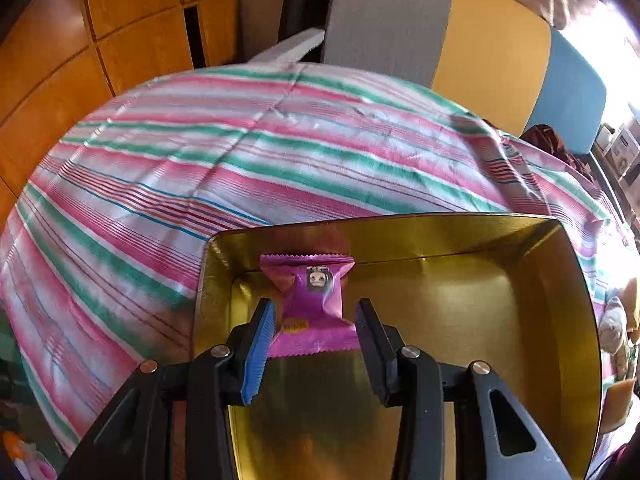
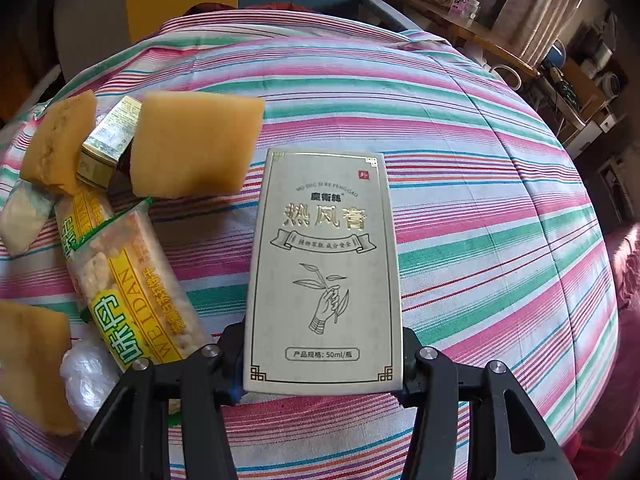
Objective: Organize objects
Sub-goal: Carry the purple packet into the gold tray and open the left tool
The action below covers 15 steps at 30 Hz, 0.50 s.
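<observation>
In the left wrist view a pink snack packet (image 1: pixel 312 296) lies on the floor of an open gold tin (image 1: pixel 460 312), against its far wall. My left gripper (image 1: pixel 314 308) hangs over the tin with its blue-padded fingers (image 1: pixel 260 340) on either side of the packet; gaps show between pads and wrapper, so it is open. In the right wrist view my right gripper (image 2: pixel 322 360) is shut on a tall white box with gold Chinese lettering (image 2: pixel 324 264), held by its lower sides above the striped cloth (image 2: pixel 480 200). The fingertips are hidden behind the box.
Left of the white box lie yellow sponge blocks (image 2: pixel 196 144) (image 2: pixel 58 140) (image 2: pixel 28 364), a small gold carton (image 2: pixel 108 140), yellow-and-green cracker packs (image 2: pixel 132 292) and crumpled clear plastic (image 2: pixel 84 376). The tin sits near the cloth's right side (image 1: pixel 160 180). Wooden cabinets (image 1: pixel 60 60) stand beyond.
</observation>
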### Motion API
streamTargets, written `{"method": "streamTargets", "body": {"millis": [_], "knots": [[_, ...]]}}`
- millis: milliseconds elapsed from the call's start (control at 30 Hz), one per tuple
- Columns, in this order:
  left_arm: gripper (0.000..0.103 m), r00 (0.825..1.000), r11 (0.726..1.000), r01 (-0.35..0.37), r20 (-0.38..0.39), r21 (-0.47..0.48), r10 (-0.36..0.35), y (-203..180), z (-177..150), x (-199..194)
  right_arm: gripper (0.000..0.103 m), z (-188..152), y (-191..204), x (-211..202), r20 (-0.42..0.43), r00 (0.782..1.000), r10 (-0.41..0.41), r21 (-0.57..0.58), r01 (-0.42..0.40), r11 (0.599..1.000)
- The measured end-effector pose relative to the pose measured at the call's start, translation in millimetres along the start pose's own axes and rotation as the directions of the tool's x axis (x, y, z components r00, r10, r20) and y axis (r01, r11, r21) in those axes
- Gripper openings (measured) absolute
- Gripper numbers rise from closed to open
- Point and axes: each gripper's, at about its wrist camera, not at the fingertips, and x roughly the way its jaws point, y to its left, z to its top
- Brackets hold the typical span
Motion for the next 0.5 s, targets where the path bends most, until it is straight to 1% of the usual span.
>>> {"method": "streamTargets", "body": {"millis": [167,300,500], "knots": [[0.042,0.996,1.000,0.005,0.094,0.031,-0.007,-5,-19,-42,0.053,0,0,1,0.002,1.000,0.002,0.002,-0.002,1.000],[0.042,0.983,0.998,0.031,0.176,0.060,-0.041,-13,-38,-82,0.053,2,-1,4,0.001,1.000,0.006,0.006,-0.006,1.000],[0.042,0.971,0.994,0.057,0.227,0.092,-0.077,-27,-60,-119,0.053,1,0,2,0.003,1.000,0.002,0.002,-0.002,1.000]]}}
